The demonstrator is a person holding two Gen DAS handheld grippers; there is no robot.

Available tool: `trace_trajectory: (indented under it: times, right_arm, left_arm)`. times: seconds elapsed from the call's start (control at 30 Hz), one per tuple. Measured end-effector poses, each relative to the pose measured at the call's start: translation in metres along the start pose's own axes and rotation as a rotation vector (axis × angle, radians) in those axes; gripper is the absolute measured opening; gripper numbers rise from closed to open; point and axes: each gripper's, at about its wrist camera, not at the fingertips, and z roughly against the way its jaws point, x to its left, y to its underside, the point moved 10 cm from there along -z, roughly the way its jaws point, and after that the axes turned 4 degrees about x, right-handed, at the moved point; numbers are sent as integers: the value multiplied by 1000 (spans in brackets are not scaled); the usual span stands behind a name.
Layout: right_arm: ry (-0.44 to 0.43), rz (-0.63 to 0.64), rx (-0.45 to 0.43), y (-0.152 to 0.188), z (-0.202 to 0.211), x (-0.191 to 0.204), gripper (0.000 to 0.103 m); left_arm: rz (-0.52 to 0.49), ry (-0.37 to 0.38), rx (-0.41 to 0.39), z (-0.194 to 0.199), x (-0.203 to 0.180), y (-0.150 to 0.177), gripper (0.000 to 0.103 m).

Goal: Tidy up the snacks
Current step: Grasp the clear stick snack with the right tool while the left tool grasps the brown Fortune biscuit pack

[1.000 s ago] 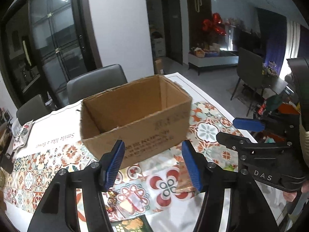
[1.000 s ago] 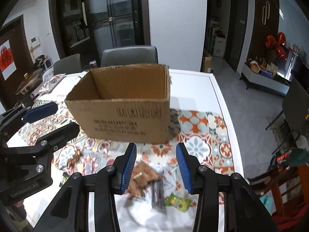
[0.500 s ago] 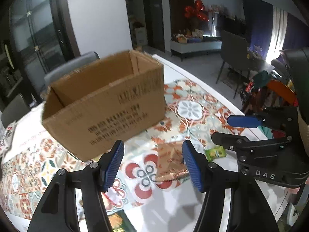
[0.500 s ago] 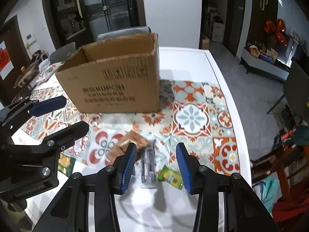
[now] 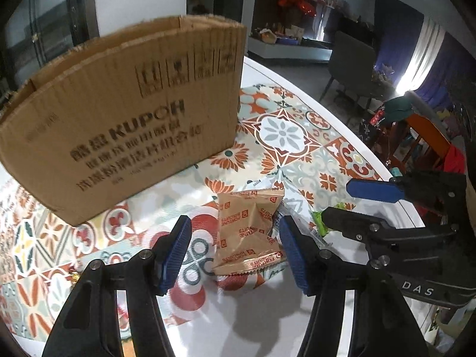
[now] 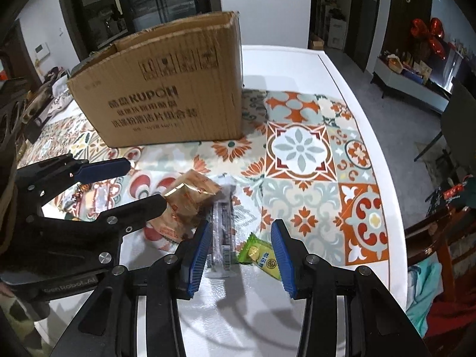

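The left gripper (image 5: 233,251) is held with its jaws spread wide over a tan Fortune Biscuits packet (image 5: 248,232), which lies flat on the patterned tablecloth (image 5: 297,136) in front of the open KUPOH cardboard box (image 5: 125,119). The right gripper (image 6: 239,253) is likewise parted and gripping nothing, with a green candy wrapper (image 6: 260,255) and what seems to be a clear-wrapped dark bar (image 6: 223,232) seen between its fingers.

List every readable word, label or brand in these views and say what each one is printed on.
"KUPOH": cardboard box, front face; the Chinese lines beneath are too blurred to read.
"FORTUNE BISCUITS": tan snack packet, repeated.
"DAS": right gripper body.
"GenRoboLAI", roughly: left gripper body.
Green snack packet: characters too small.
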Motion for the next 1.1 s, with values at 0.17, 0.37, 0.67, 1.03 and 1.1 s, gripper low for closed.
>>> trace_trajectory:
  times: [0.17,0.37,0.67,1.03,1.1]
  right_arm:
    - [1,-14,14,2,-9,-3,44]
    - [-14,-23,28,1,-16,-2,44]
    - [-37,-40,43,2,-24,0,44]
    - [-68,-30,53,-2,-29,14,43]
    - [-73,-30,60,-2,-32,16,43]
  left_arm:
    - [37,34,42,-18,2,1,58]
    - [70,62,68,-33,1,2,51]
    - [95,97,73,-35,-1,5,40]
    - [63,-110,64,-7,20,13,39]
    - [43,-145,60,-2,21,16,39]
